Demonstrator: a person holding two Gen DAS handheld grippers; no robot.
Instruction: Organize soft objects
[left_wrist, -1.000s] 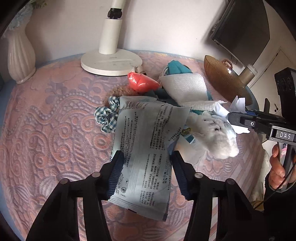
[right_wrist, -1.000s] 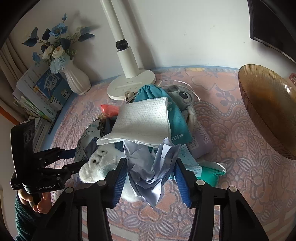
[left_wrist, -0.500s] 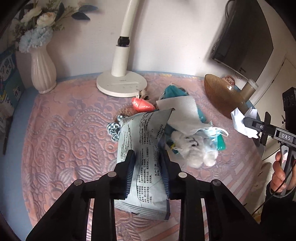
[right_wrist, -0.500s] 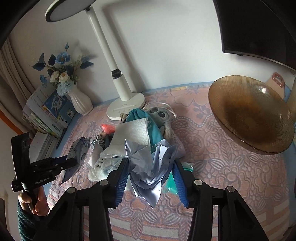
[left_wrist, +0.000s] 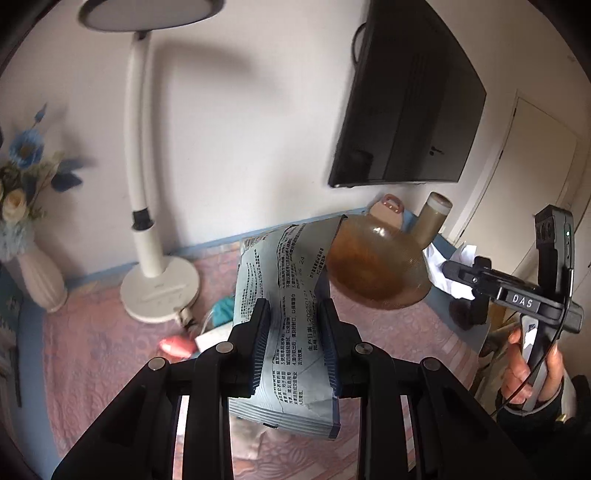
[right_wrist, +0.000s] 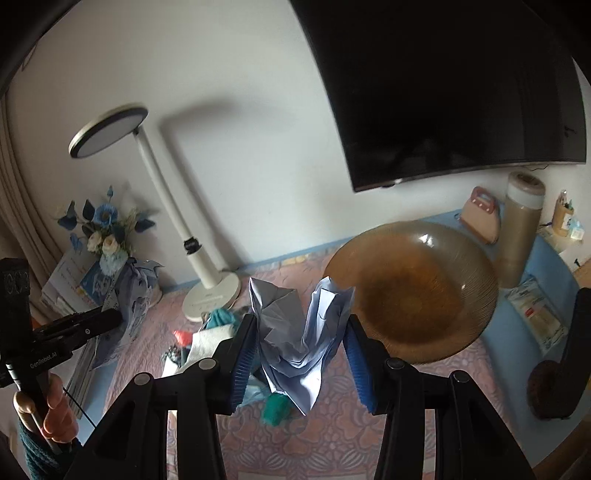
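- Both claws have been lifted clear of the pile since the earlier frames; the pink patterned counter is now seen lower and farther off, so two soft items are judged ready for placing.
- An amber ribbed glass bowl, wide and shallow, is seen at centre right, a likely destination.
- A flat, printed, crinkly foil-like pouch is clenched upright by the left claw at lower centre.
- A crumpled, pale-blue sheet, sharply creased, is grasped by the right claw at lower centre.
- Remaining soft things are left heaped below the lamp.
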